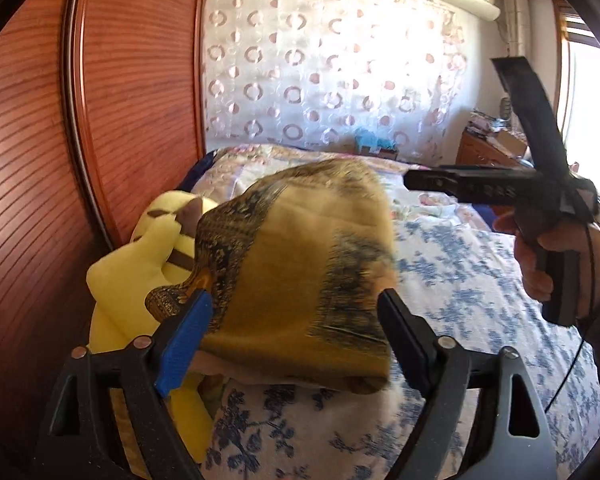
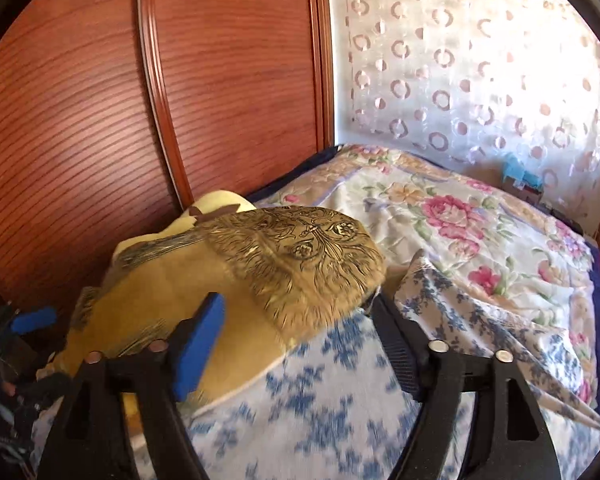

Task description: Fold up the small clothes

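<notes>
The left hand-held gripper (image 1: pixel 296 312) is seen w/ jaws spread wide, released; nothing is pinched btwn the blue pad (image 1: pixel 186 340) at 8 o'clock and the black finger (image 1: pixel 406 336) at 4 o'clock. The folded mustard-yellow cloth (image 1: pixel 296 264) w/ dark ornate print is framed btwn them in the left wrist view, blurred; whether the fingers touch it can't be told. The right hand-held gripper (image 2: pixel 296 320) is likewise held open, its blue pad (image 2: pixel 198 344) seen over the cloth (image 2: pixel 236 272), its black finger (image 2: pixel 396 340) over the blue-floral sheet (image 2: pixel 324 412). In the left wrist view the same right gripper (image 1: pixel 460 184) is seen at 3 o'clock, well apart from the cloth, gripped by a hand (image 1: pixel 552 256).

The cloth lies on the bed, partly over a yellow plush toy (image 1: pixel 140 256) at 9 o'clock. A pink-floral cover (image 2: pixel 452 216) is spread farther back, toward 1 o'clock. A red-brown wooden wardrobe (image 1: pixel 80 140) stands at 10 o'clock, and a sheer circle-patterned curtain (image 1: pixel 328 64) hangs at 12 o'clock.
</notes>
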Tool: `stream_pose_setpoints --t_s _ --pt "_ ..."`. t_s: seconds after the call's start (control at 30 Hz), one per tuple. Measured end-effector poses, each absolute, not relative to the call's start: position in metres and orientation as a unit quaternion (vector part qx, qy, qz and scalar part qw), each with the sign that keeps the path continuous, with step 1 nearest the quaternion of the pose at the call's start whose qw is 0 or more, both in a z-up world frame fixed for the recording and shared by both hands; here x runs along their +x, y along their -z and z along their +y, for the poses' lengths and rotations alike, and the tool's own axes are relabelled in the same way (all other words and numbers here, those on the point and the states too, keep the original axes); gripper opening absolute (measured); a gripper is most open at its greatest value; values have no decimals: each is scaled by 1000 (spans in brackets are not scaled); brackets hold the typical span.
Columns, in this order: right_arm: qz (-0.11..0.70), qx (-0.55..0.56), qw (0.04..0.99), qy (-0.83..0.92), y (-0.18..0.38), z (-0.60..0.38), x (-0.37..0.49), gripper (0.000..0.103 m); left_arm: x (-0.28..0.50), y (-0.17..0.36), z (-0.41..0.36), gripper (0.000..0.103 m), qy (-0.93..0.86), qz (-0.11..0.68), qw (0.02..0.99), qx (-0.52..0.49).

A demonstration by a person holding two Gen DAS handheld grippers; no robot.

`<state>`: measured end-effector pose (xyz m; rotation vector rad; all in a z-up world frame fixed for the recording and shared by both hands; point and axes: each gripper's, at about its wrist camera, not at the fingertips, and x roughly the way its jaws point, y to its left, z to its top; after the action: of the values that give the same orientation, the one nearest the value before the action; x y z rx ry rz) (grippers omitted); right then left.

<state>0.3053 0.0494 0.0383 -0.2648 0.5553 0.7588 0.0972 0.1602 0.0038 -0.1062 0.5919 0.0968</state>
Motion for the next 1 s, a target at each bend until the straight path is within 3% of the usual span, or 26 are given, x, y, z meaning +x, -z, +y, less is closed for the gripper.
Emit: stream_pose_setpoints --t_s 0.2,1.0 --pt "243 -109 902 -339 -45 -2 239 88 81 -19 131 93 -22 273 961 -37" --pt "155 -22 978 -141 -64 -191 11 88 44 -69 3 93 63 237 969 -8"
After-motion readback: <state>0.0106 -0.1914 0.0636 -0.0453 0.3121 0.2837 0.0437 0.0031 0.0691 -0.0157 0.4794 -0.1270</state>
